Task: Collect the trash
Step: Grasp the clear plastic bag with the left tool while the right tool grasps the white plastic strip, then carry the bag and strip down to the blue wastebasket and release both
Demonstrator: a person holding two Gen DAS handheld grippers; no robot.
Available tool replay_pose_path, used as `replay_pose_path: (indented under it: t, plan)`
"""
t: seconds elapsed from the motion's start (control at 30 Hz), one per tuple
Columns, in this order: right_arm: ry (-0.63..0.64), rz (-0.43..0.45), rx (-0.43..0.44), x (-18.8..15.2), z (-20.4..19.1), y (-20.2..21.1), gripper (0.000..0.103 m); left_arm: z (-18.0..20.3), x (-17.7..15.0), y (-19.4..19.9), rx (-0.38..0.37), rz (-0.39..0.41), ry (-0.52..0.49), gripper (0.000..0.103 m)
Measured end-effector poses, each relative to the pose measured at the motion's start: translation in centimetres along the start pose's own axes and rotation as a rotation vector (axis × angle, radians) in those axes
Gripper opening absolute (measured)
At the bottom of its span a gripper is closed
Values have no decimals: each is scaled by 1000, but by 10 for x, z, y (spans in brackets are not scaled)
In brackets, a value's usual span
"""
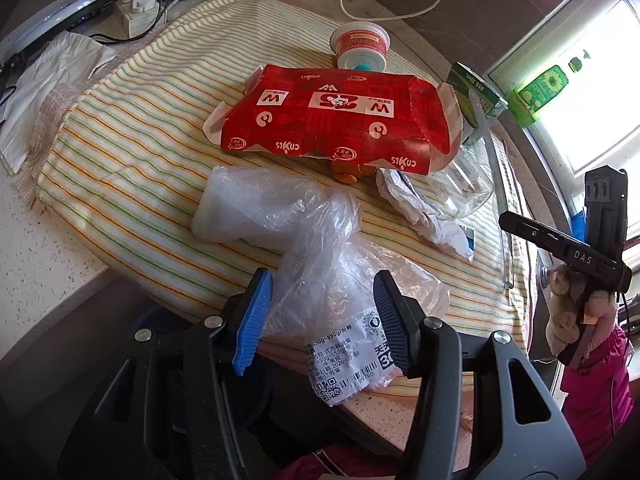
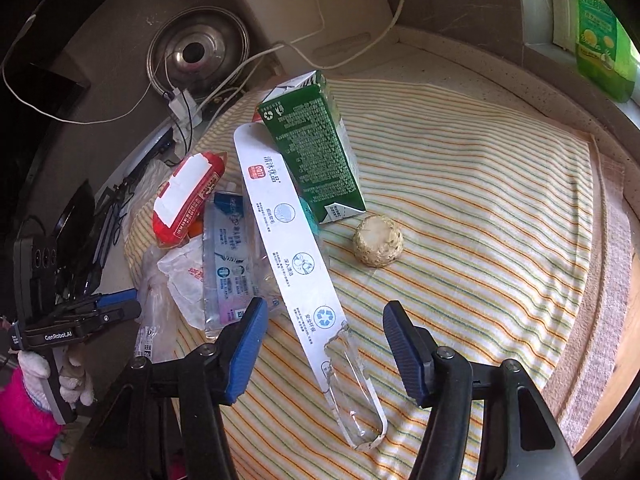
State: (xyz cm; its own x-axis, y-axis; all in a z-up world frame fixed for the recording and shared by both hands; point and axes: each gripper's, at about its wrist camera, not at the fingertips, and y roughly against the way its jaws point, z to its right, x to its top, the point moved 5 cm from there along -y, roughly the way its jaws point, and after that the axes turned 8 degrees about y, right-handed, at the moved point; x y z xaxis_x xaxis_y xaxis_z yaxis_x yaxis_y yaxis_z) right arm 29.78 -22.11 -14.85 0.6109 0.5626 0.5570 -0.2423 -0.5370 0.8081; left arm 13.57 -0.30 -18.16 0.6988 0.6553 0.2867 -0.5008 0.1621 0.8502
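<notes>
Trash lies on a striped cloth (image 1: 132, 168) on a counter. In the left wrist view, my left gripper (image 1: 320, 320) is open, its jaws on either side of a clear plastic bag (image 1: 340, 292) with a printed label. Behind it lie a white plastic container (image 1: 236, 212), a red carton (image 1: 336, 116) and a yogurt cup (image 1: 360, 46). In the right wrist view, my right gripper (image 2: 324, 344) is open over a long white blister package (image 2: 296, 264). A green carton (image 2: 316, 144) and a round pale ball (image 2: 378, 246) stand beyond. The red carton (image 2: 188, 196) also shows there.
A crumpled wrapper (image 1: 420, 208) and a clear cup (image 1: 464, 188) lie at the right of the cloth. A power strip with cables (image 1: 140, 4) sits at the back left. A green bottle (image 1: 540, 92) stands on the window sill. A metal lid (image 2: 196, 52) hangs behind.
</notes>
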Motion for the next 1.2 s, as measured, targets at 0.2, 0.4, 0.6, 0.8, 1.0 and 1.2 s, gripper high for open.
replay_pose_path:
  t: [0.2,0.4,0.6,0.8,1.0,1.2]
  plan:
    - [9,-37,59,0,1,-14,50,4,-1,-13,-3,-24,11,52]
    - [17,-52,103,-3,0,-17,35,10,-2,-22,-6,-45,11,27]
    - [10,-38,128,-6,-4,-10,26,13,-2,-16,-7,-7,15,12]
    - [11,-15,143,-6,-9,-2,17,15,-1,1,1,30,-28,9]
    - [3,23,139,-7,-19,11,16,7,0,15,-27,49,-20,8]
    - [-21,68,115,-8,-34,32,16,-10,-6,38,-58,62,-14,8]
